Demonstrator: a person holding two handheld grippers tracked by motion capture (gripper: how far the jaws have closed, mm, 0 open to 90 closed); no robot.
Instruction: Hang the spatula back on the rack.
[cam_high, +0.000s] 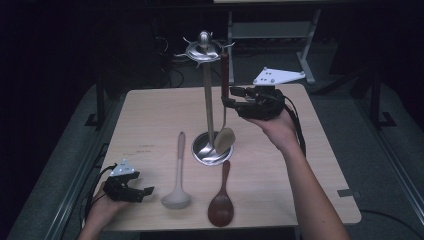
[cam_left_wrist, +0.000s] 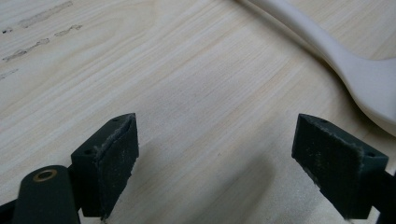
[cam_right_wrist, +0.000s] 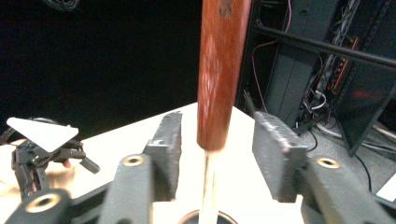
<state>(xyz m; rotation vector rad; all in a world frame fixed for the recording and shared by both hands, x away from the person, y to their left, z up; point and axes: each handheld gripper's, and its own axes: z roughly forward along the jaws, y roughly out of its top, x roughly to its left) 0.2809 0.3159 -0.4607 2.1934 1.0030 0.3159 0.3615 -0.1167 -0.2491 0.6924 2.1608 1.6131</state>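
Two jaws of the right hand-held gripper (cam_right_wrist: 217, 144) stand apart around the hanging spoon (cam_right_wrist: 222, 70), pads clear of its handle, above the worktop's (cam_high: 300, 165) far edge; the left hand-held gripper (cam_left_wrist: 217, 158) gapes empty near the front-left corner.

White ladle (cam_high: 177, 185) and dark wooden spoon (cam_high: 221, 202) flat on table (cam_high: 150, 120), side by side, apart.

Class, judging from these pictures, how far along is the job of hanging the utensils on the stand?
Done: one brown-handled utensil hangs on the stand. In hand: the right gripper stands open around its handle, pads clear. Left: the white ladle and wooden spoon lie on the table; the left gripper rests open.
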